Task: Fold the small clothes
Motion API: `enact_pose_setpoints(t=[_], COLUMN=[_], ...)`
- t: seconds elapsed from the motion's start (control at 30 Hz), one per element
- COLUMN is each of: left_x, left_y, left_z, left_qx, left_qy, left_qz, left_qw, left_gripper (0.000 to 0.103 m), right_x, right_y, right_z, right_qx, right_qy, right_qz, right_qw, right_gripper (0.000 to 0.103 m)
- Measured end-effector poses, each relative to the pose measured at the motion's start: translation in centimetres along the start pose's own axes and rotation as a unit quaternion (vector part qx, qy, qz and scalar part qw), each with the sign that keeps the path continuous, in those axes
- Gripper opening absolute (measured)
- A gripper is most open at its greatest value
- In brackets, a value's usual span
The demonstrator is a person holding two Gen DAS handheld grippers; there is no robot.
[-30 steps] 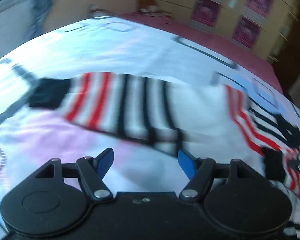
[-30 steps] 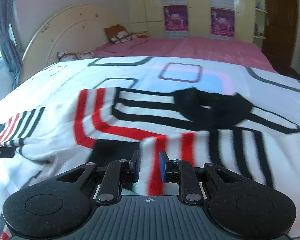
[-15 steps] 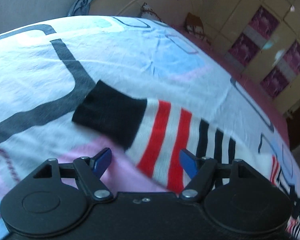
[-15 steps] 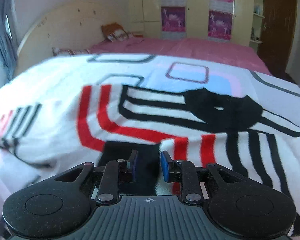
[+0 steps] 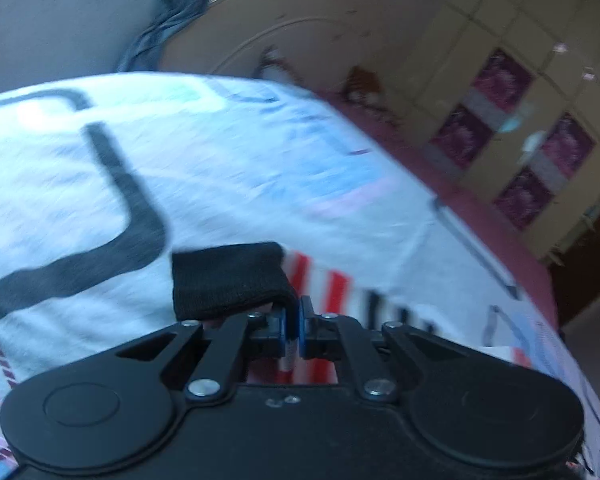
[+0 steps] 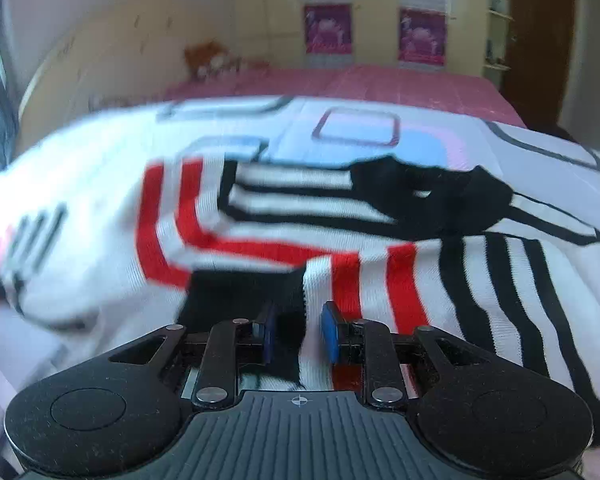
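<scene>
Sweater (image 6: 340, 216), striped red, black and white, lies spread on the patterned bedsheet (image 5: 228, 168). Left gripper (image 5: 293, 330) has just snapped closed and pinches the sleeve right by its black cuff (image 5: 228, 278). Right gripper (image 6: 298, 332) sits partly closed over the other cuff (image 6: 244, 294); whether it grips is hard to tell. Best bet: lift low and carry the sleeve across the chest, keeping it taut so it lands flat.
</scene>
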State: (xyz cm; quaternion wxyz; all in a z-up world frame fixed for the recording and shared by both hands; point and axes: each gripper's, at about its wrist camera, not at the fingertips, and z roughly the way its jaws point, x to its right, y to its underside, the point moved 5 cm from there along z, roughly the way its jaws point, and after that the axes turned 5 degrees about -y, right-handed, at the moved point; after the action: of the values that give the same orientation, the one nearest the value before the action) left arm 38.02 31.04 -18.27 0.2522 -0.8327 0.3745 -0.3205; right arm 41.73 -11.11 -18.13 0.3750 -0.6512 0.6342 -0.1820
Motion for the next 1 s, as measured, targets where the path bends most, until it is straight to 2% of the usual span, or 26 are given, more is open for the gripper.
enact_pose_setpoints(t=[0.03,0.13,0.27,0.37,0.5,0.57,0.7,0.8,0.87,0.9,0.93,0.97,1.0], left_x=[1.1,5.8,13.8,19.7,27.1,29.9,34.2,35.4,35.1,34.7,34.2,33.6,32.9], left_y=[-0.1,0.0,2.4,5.6,11.1,14.0,20.3,24.5,25.5,25.6,25.3,24.8,24.2], left_z=[-0.7,-2.7,-4.8,-5.9,-6.9,-7.0,-6.6,-5.9,-5.6,-5.8,-5.7,-5.9,-6.3], left_qx=[0.004,0.008,-0.011,-0.035,-0.065,-0.081,-0.117,-0.145,-0.145,-0.139,-0.132,-0.121,-0.103], left_qy=[0.014,0.068,0.149,0.205,0.266,0.285,0.3,0.281,0.265,0.257,0.251,0.245,0.238], left_qz=[0.012,0.058,0.12,0.162,0.225,0.253,0.314,0.366,0.39,0.396,0.399,0.4,0.399], left_qw=[0.9998,0.996,0.9815,0.9645,0.9351,0.921,0.8931,0.8752,0.8698,0.8707,0.872,0.8749,0.8795], left_gripper=[0.005,0.005,0.005,0.005,0.005,0.005,0.005,0.009,0.028,0.033,0.052,0.074,0.078], right_x=[0.1,0.4,1.9,3.5,6.7,8.4,11.6,13.3,13.8,13.9,13.9,13.6,13.1], right_y=[0.4,0.2,-0.3,-0.2,0.3,0.7,2.0,2.7,2.9,3.0,2.9,2.8,2.6], right_z=[0.6,0.2,-2.2,-4.2,-7.4,-8.8,-10.9,-12.1,-12.6,-12.8,-13.1,-13.4,-13.4], right_qx=[-0.021,-0.017,0.009,0.018,0.031,0.036,0.031,0.029,0.03,0.033,0.04,0.049,0.054], right_qy=[0.005,-0.007,-0.014,-0.01,0.008,0.02,0.041,0.045,0.04,0.035,0.031,0.027,0.021], right_qz=[-0.006,-0.001,0.029,0.044,0.063,0.07,0.087,0.1,0.107,0.11,0.111,0.107,0.099], right_qw=[1.0,1.0,0.999,0.999,0.998,0.997,0.995,0.994,0.993,0.993,0.993,0.993,0.993], right_gripper=[0.025,0.025,0.025,0.025,0.025,0.025,0.025,0.025,0.028,0.049,0.075,0.079,0.079])
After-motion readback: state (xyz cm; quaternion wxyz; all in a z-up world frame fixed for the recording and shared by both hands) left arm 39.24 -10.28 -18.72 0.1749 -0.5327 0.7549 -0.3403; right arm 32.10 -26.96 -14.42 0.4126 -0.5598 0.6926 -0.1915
